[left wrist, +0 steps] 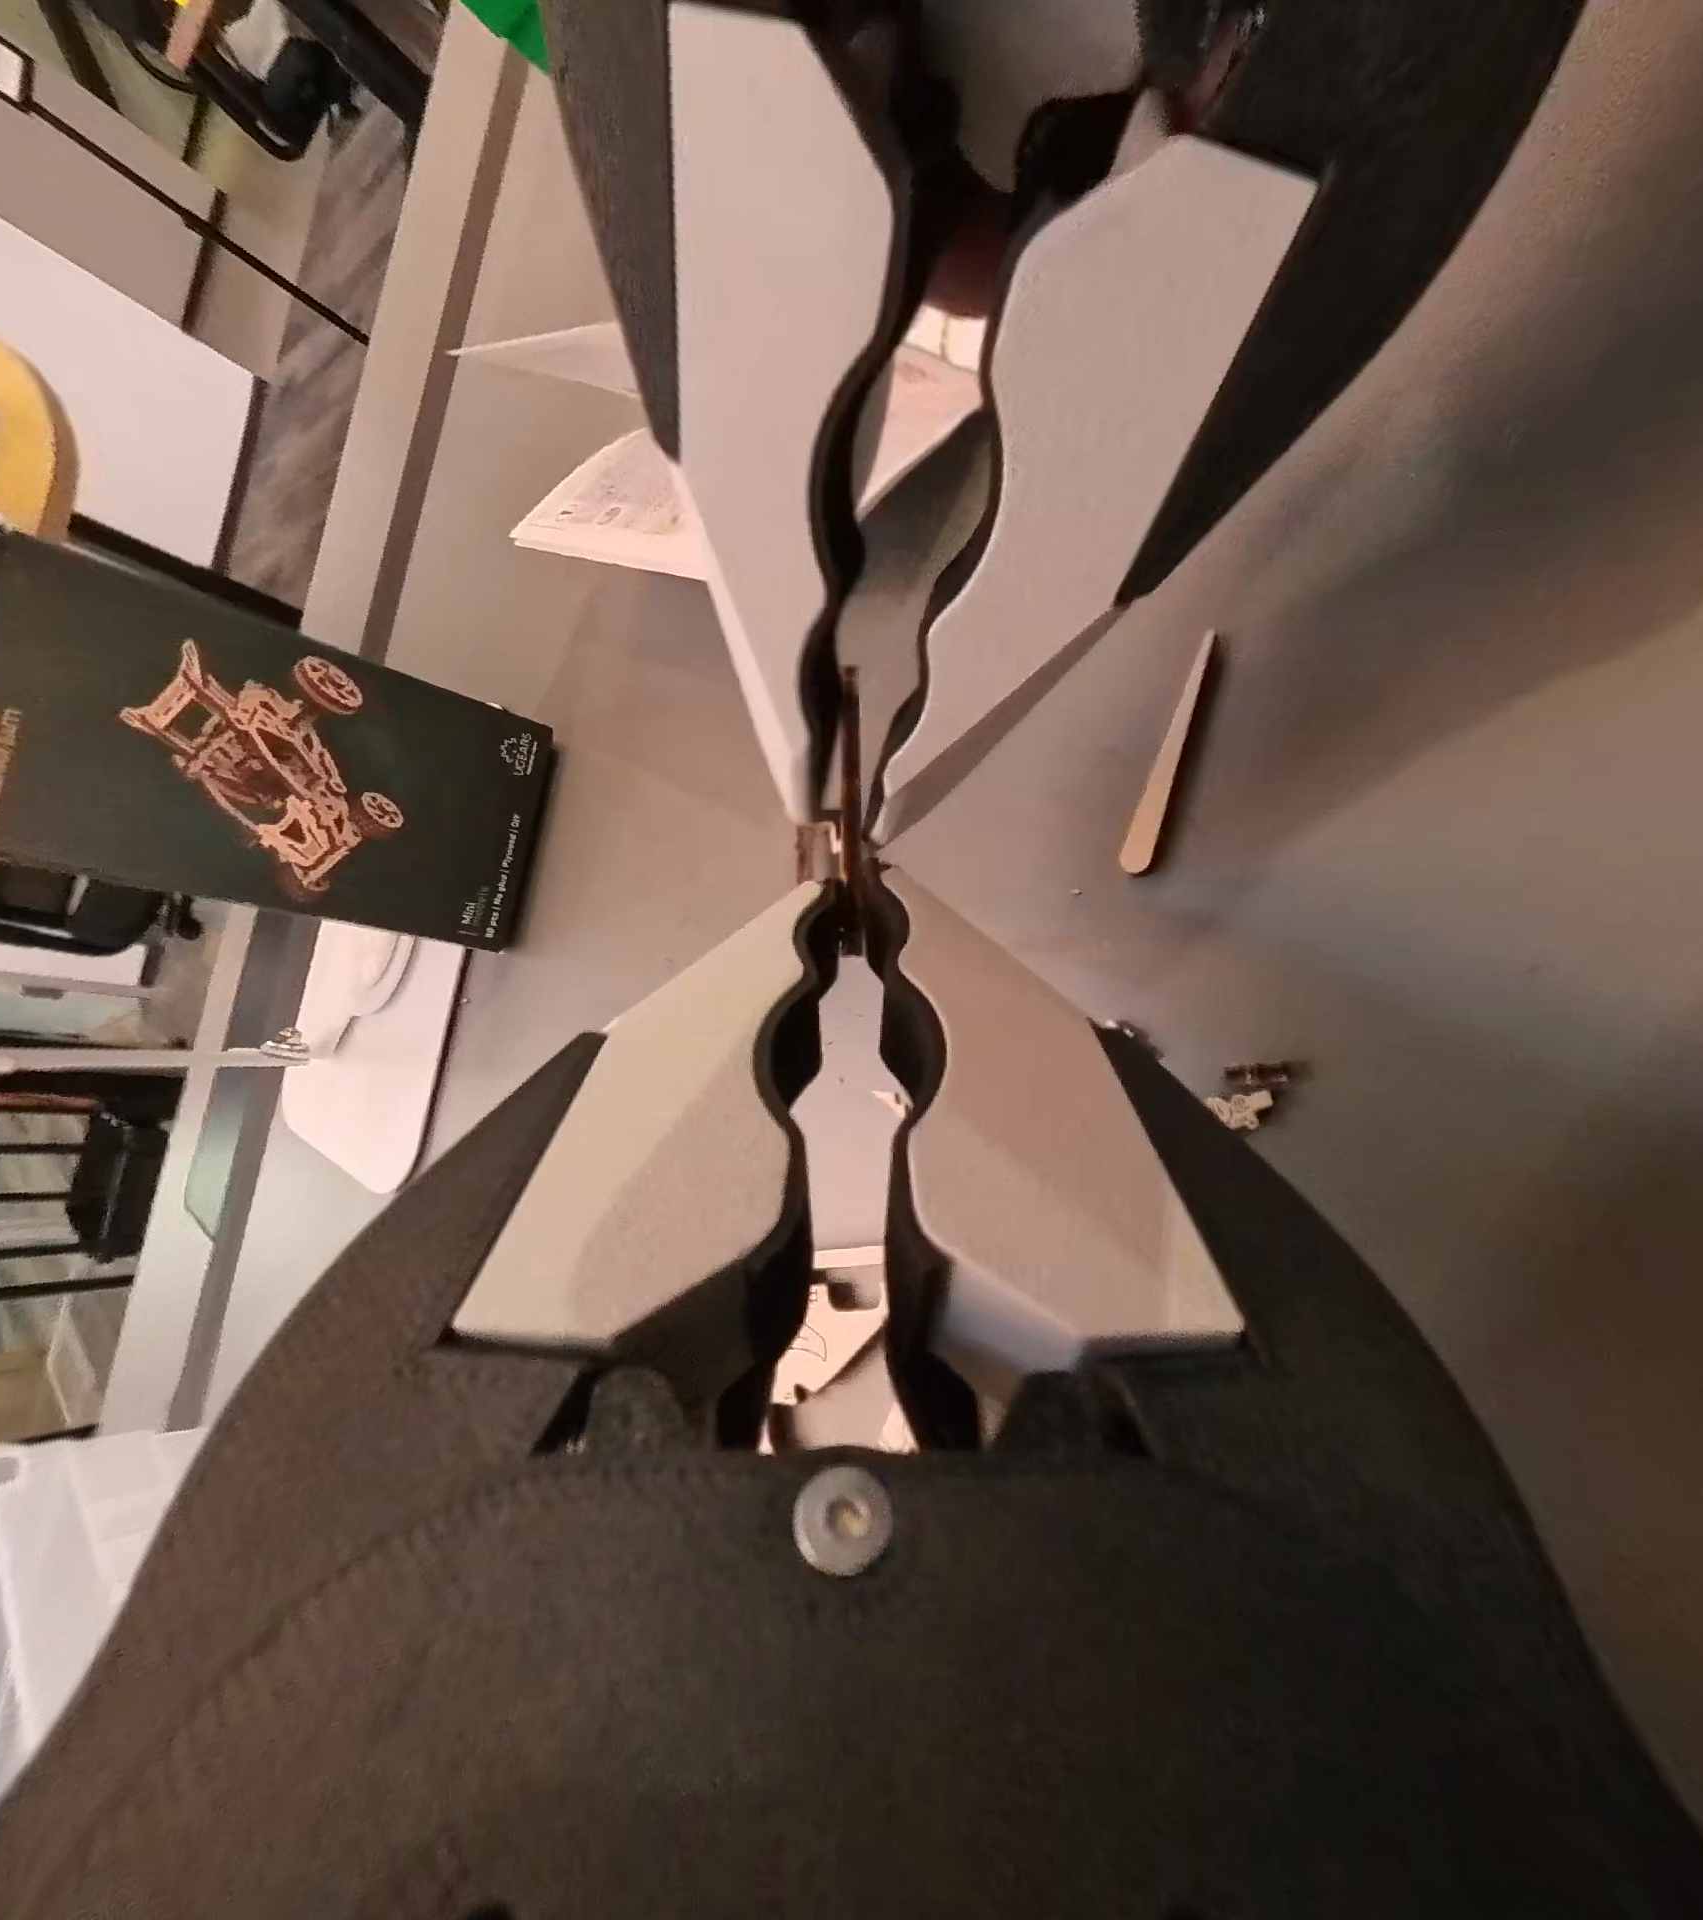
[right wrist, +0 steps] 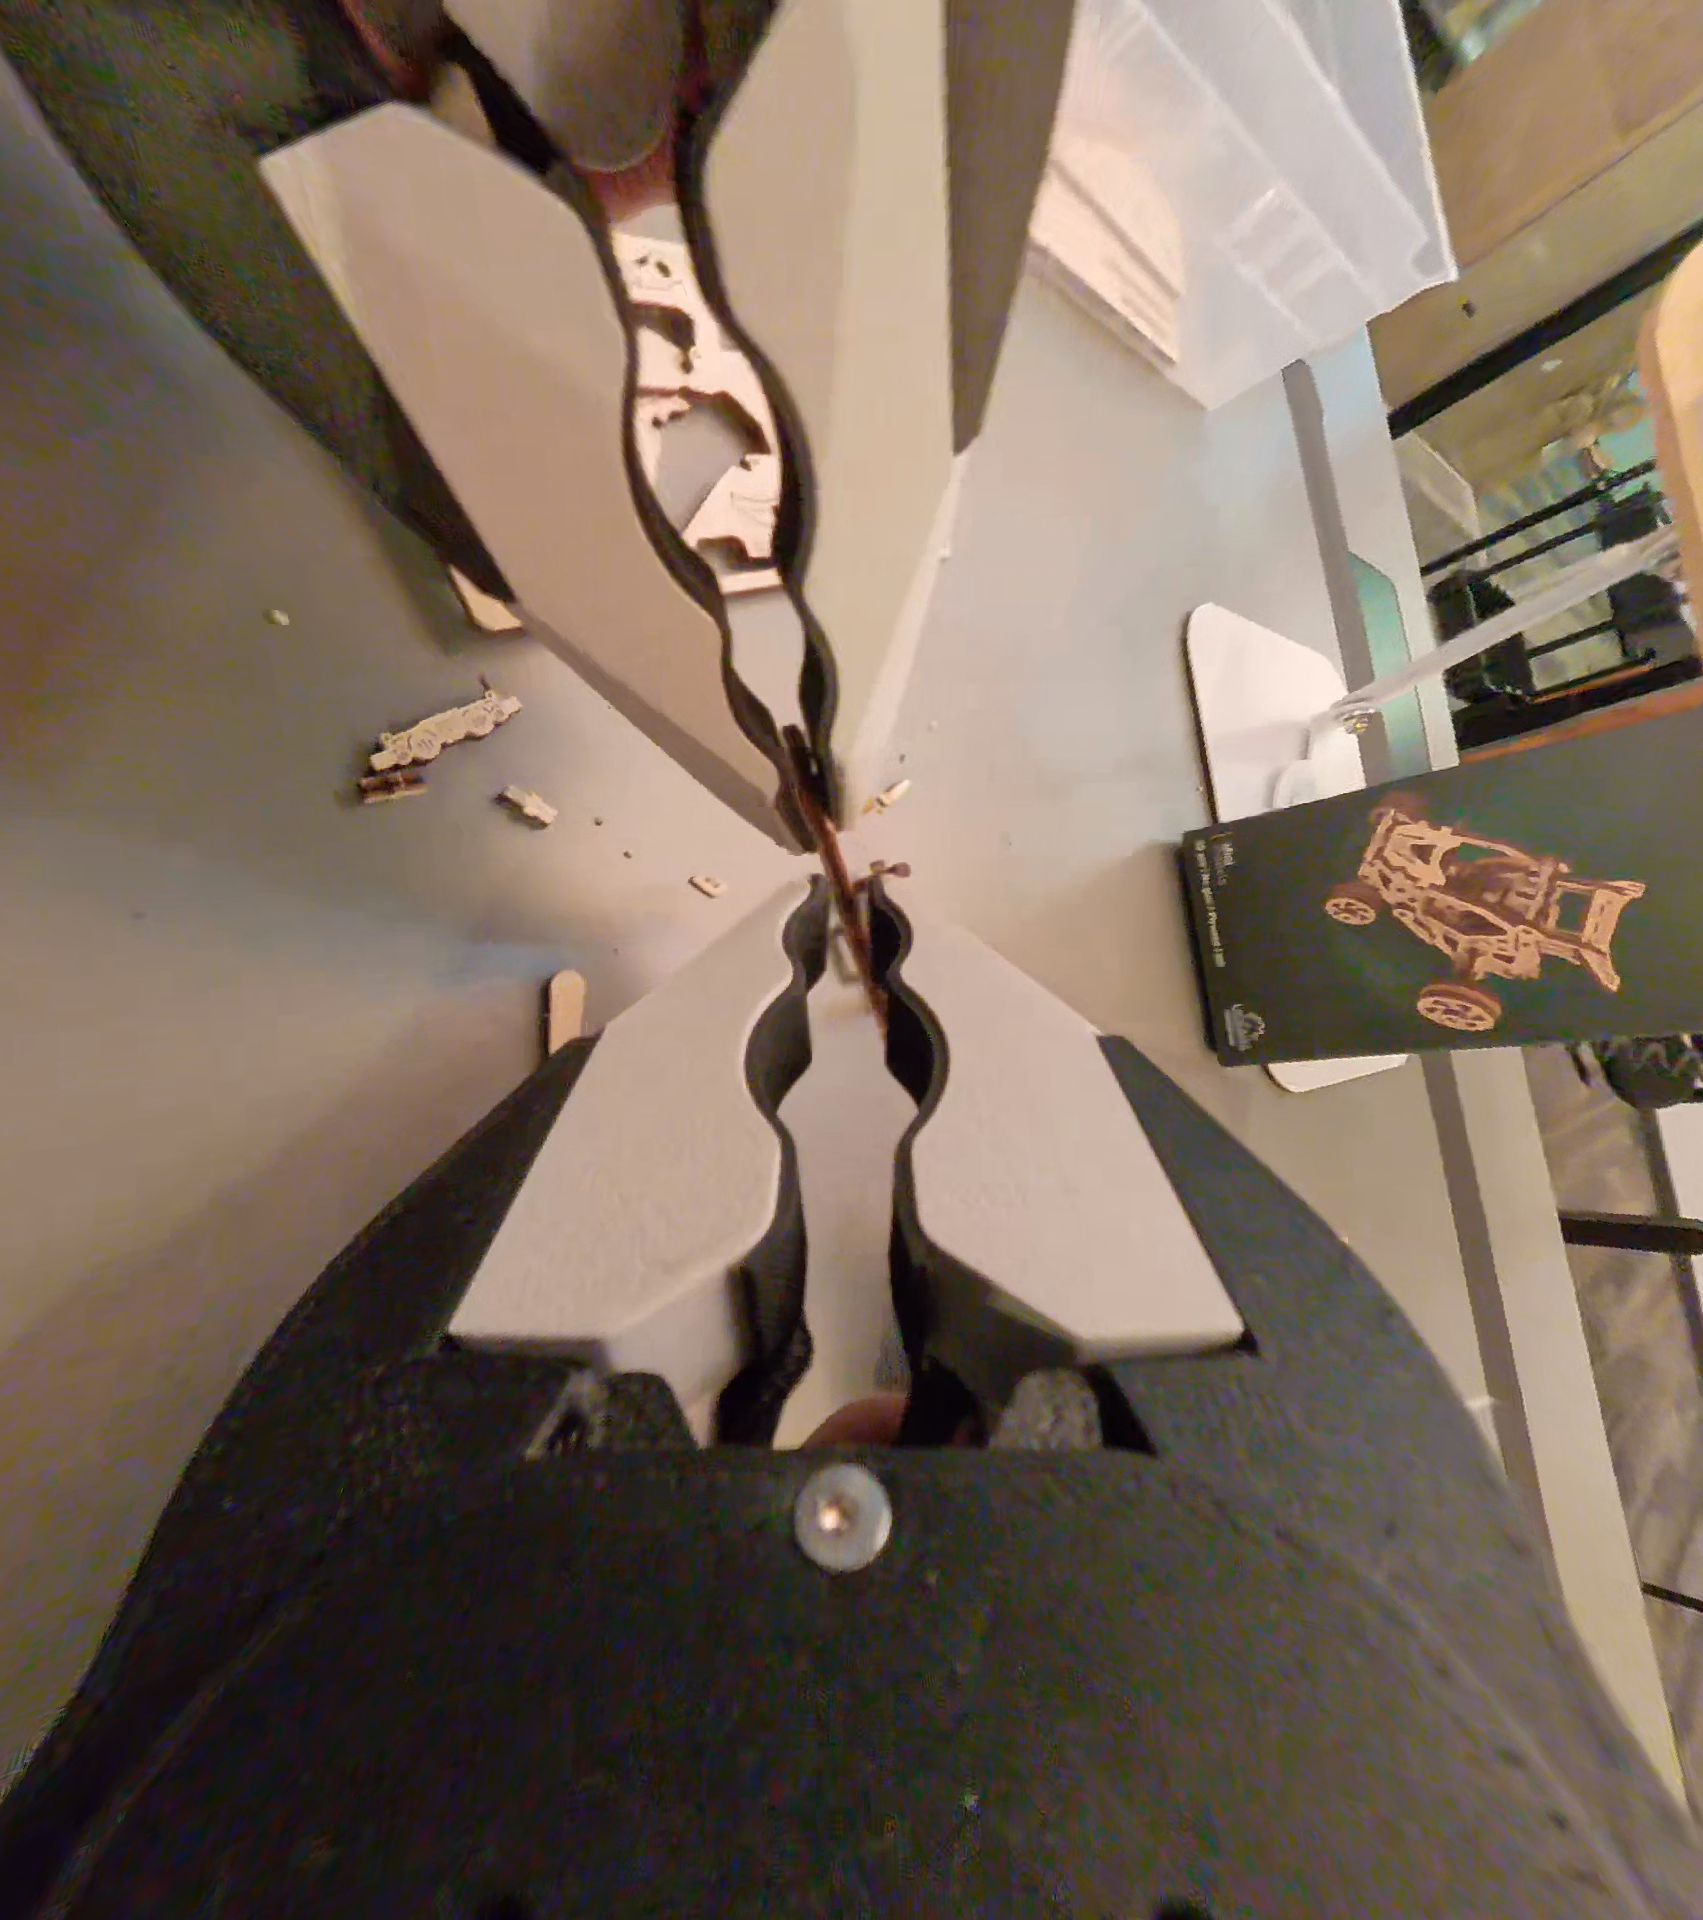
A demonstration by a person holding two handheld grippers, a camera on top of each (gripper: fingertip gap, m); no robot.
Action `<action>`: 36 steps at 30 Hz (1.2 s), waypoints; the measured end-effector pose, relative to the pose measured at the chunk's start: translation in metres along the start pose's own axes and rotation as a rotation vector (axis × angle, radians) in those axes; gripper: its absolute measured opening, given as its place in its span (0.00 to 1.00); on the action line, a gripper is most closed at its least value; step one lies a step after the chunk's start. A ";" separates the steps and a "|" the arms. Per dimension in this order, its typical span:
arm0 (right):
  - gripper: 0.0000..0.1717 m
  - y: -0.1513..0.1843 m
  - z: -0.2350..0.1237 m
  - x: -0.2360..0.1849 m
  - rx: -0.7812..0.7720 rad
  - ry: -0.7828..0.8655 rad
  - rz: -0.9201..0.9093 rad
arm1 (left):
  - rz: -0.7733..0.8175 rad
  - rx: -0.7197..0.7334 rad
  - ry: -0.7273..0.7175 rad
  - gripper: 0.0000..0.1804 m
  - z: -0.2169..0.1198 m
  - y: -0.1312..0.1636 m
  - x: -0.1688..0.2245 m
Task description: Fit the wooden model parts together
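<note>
Both grippers, left point(left wrist: 848, 904) and right point(right wrist: 852, 925), pinch one thin wooden part point(left wrist: 852, 790) edge-on, nearly closed; any twist could snap it

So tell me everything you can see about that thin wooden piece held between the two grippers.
The thin wooden piece shows edge-on as a dark brown, flat plywood-like strip. It hangs above the grey table, spanning both grippers. The right gripper pinches its near end, the left gripper its far end, tips almost meeting. A small pale wooden part sits against it. Its face shape is hidden.
</note>
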State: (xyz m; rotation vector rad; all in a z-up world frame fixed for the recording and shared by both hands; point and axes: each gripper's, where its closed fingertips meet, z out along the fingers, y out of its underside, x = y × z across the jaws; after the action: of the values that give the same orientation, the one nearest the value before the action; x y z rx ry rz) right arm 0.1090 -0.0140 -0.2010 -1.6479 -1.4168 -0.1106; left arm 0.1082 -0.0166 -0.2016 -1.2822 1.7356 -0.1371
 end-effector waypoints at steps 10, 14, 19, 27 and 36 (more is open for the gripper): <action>0.15 0.036 -0.002 0.037 -0.076 0.050 0.239 | -0.281 0.107 -0.023 0.01 -0.017 0.025 -0.036; 0.15 0.042 0.009 0.028 -0.103 0.058 0.311 | -0.368 0.141 -0.024 0.01 -0.015 0.033 -0.045; 0.11 0.038 0.021 0.020 -0.128 0.090 0.385 | -0.379 0.155 -0.019 0.01 -0.009 0.035 -0.044; 0.05 0.047 0.034 0.020 -0.175 0.155 0.451 | -0.371 0.194 -0.003 0.01 -0.005 0.032 -0.041; 0.01 0.048 0.037 0.022 -0.134 0.168 0.497 | -0.276 0.213 0.023 0.01 0.004 0.023 -0.027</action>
State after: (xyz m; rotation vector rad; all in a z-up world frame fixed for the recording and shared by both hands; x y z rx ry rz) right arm 0.1375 0.0320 -0.2361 -2.0045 -0.8595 -0.0566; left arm 0.0954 0.0163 -0.2008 -1.3582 1.5105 -0.4848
